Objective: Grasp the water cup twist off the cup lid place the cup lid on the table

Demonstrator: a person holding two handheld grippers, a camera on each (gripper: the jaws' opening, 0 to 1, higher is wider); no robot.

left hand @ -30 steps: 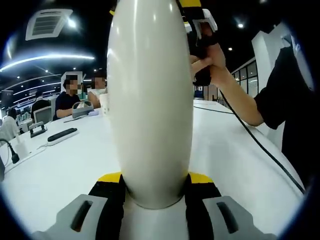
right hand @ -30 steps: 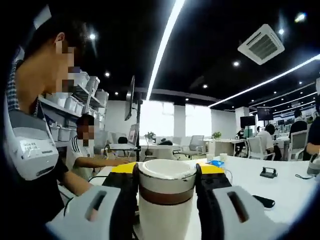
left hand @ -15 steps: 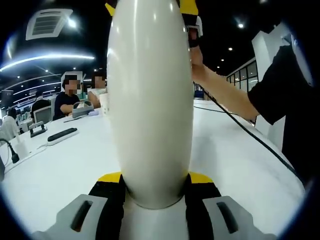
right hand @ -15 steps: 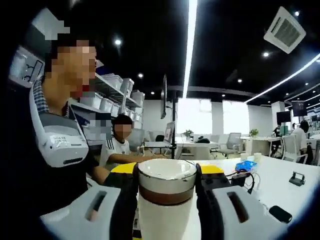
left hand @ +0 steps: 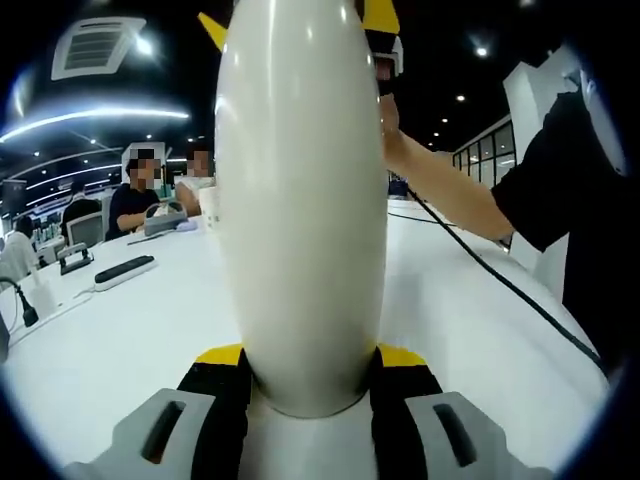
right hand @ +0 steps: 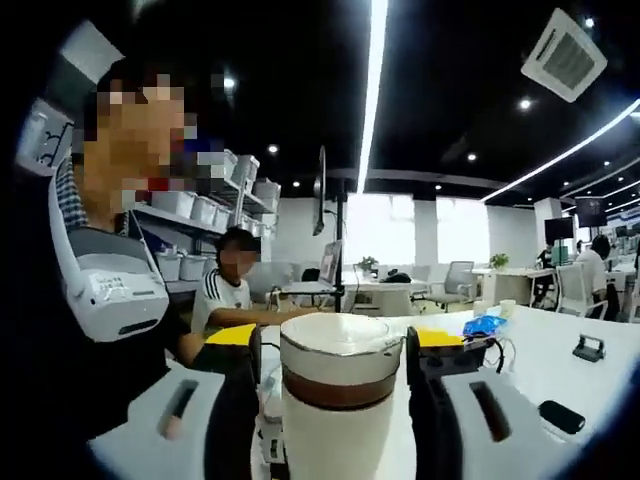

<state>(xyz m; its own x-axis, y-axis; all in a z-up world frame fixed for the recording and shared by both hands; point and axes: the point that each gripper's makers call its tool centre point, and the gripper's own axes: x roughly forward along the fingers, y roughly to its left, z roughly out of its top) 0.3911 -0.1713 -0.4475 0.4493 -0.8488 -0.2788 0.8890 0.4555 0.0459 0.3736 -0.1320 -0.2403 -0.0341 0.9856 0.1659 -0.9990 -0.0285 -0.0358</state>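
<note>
Right gripper [right hand: 340, 350] jaws have spread a bit, now standing off the lid [right hand: 340, 360] at frame centre; left gripper [left hand: 305, 365] clamps the cup [left hand: 300, 200] steady on the table [left hand: 120, 340] for twisting.

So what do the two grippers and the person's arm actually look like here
The left gripper has light grey fingers with slotted holes, black pads and yellow tips. The right gripper is built the same way: grey fingers, black pads, yellow tips. In the left gripper view the person's arm comes out of a short black sleeve, and a black cable trails beneath it.
</note>
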